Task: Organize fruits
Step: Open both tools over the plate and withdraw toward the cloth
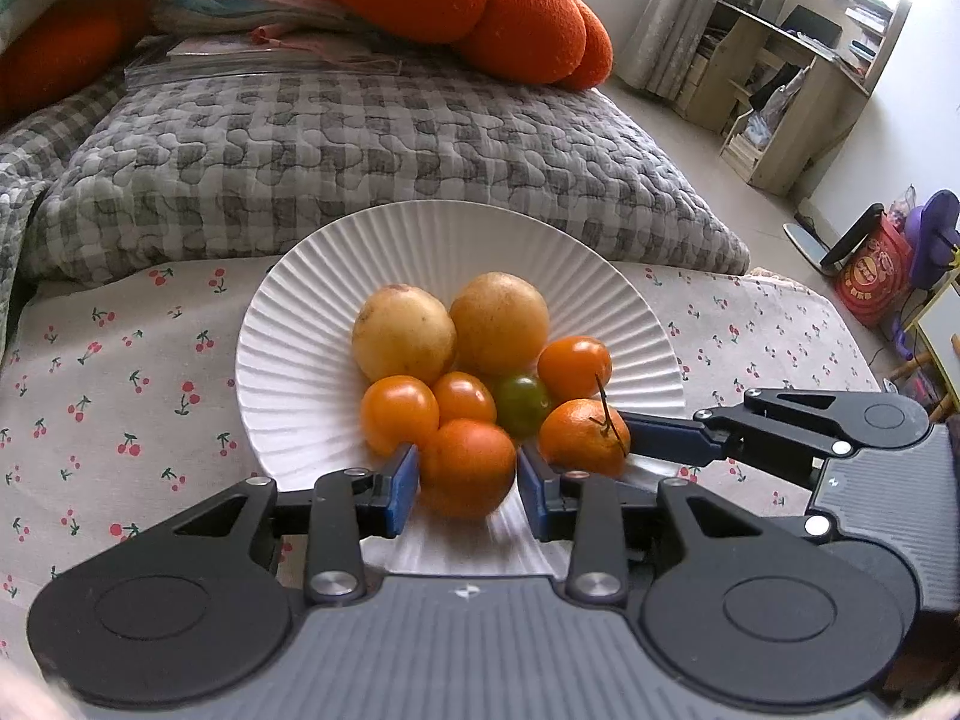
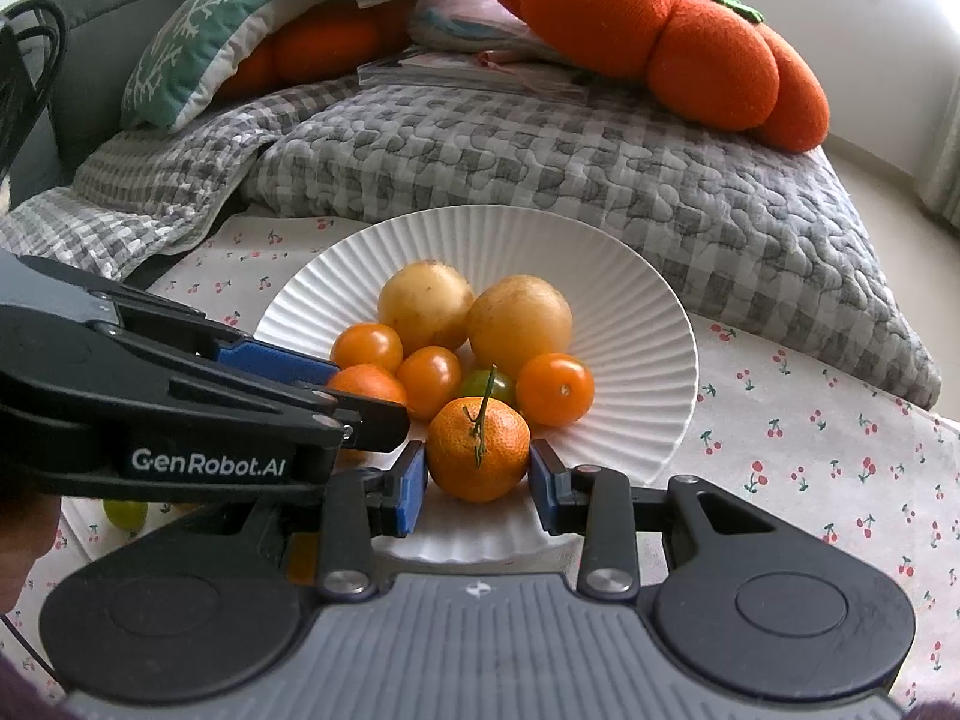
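Nearly done | white plate holding most fruit | left gripper pinching orange, right gripper pinching stemmed mandarin at near rim | green fruit lying off-plate, left

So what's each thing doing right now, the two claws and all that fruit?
left claw: closed on the plain mandarin
right claw: closed on the stemmed mandarin
white plate: on the cherry-print cloth, holding fruit
two yellow fruits: resting at the plate's back
green tomato: wedged among orange ones
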Demonstrator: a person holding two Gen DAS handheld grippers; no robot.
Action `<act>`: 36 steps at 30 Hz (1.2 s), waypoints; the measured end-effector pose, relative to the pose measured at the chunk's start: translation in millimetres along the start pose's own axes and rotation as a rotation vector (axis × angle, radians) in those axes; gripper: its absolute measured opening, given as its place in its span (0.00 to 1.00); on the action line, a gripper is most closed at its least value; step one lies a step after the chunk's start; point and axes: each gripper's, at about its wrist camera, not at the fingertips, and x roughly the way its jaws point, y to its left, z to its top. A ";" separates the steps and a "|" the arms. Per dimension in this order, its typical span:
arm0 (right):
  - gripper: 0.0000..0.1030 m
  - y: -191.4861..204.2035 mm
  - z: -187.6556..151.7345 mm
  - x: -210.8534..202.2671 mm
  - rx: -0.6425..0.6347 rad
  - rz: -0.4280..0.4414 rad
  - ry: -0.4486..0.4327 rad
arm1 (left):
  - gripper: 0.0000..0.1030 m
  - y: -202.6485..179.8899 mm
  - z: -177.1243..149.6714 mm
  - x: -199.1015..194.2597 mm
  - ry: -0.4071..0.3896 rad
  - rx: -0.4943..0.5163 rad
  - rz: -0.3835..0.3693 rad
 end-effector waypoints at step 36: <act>0.65 26.3 -6.6 -79.0 0.097 0.070 -0.056 | 0.30 26.0 -24.7 -105.0 -0.097 -0.050 0.222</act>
